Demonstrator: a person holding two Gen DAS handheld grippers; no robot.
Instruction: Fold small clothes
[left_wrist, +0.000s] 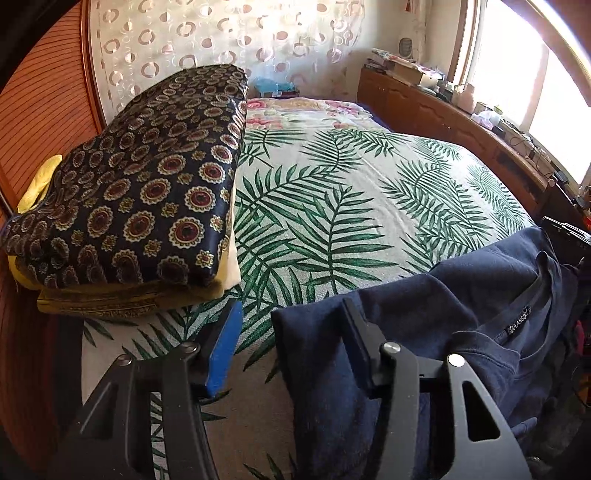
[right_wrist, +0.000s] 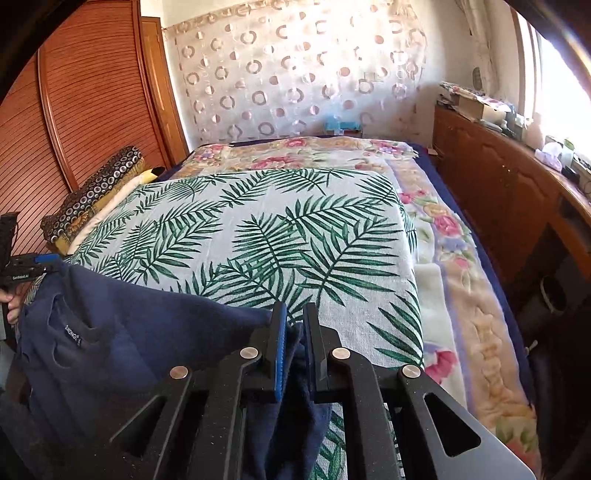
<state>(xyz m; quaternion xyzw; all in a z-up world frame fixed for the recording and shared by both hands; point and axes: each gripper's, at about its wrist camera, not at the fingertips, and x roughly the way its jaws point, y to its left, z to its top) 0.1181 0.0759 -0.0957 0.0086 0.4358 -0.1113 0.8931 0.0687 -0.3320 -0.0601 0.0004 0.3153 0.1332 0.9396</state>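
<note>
Right gripper (right_wrist: 293, 332) is clamping a fold of the navy sweatshirt (right_wrist: 122, 332) between its two pads, which are standing nearly together with the dark cloth bunched in the narrow gap and hanging down below them. Left gripper (left_wrist: 291, 325) is standing with its jaws apart: the blue-padded finger is sitting over bare bedspread, clear of the cloth, while the black finger is lying against the garment's left edge, so nothing is being pinched there. In the right wrist view the left gripper (right_wrist: 26, 264) is showing at the far left edge, with a person's hand (right_wrist: 13, 304) around its handle.

The navy sweatshirt is lying at the near edge of the bed, on the palm-leaf bedspread (left_wrist: 332, 206), with its neck opening and a small woven label (left_wrist: 519, 321) facing up. Its body is draping toward the cameras and over the bed's edge. Well apart from it, at the left side of the bed, a stack of folded fabrics (left_wrist: 140, 192) is resting, topped by a dark cloth printed with round medallions. A floral blanket (right_wrist: 472, 295) is lying under the bedspread, showing along the right side.
</note>
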